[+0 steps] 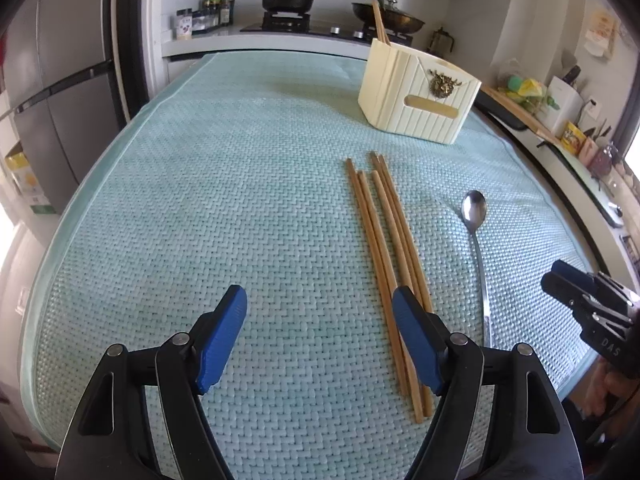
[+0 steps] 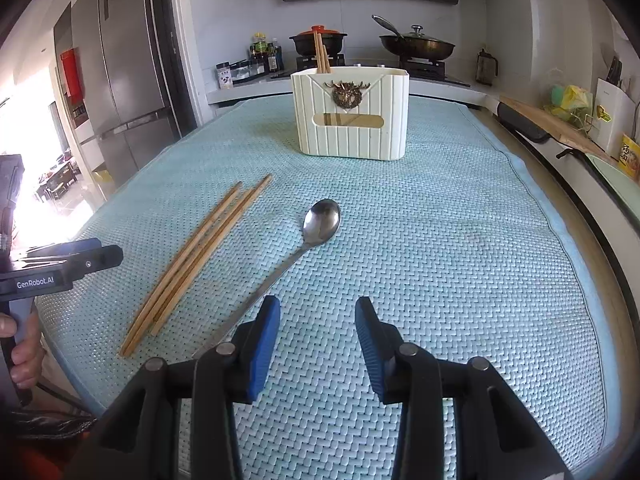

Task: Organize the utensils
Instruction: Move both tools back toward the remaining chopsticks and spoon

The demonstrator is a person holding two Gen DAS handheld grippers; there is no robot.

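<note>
Five loose wooden chopsticks lie side by side on the light blue woven mat. They are long, thin and light brown, and their ends do not line up. Just beside them lies a shiny metal spoon with a long thin handle and its bowl facing up. The spoon does not touch the chopsticks.

Farther back on the mat stands a cream utensil holder. It has ribbed sides, a gold animal-head badge on the front and a long slot below the badge. Two more chopsticks stick up out of its left end. Whether anything else is inside cannot be seen.

Both grippers are over the near edge of the mat. The left gripper is wide open and holds nothing. One of its blue pads is in front of the near ends of the chopsticks. The right gripper is partly open and holds nothing. Its left pad is close to the spoon handle, but a touch cannot be told. A hand holds the left gripper's handle.
</note>
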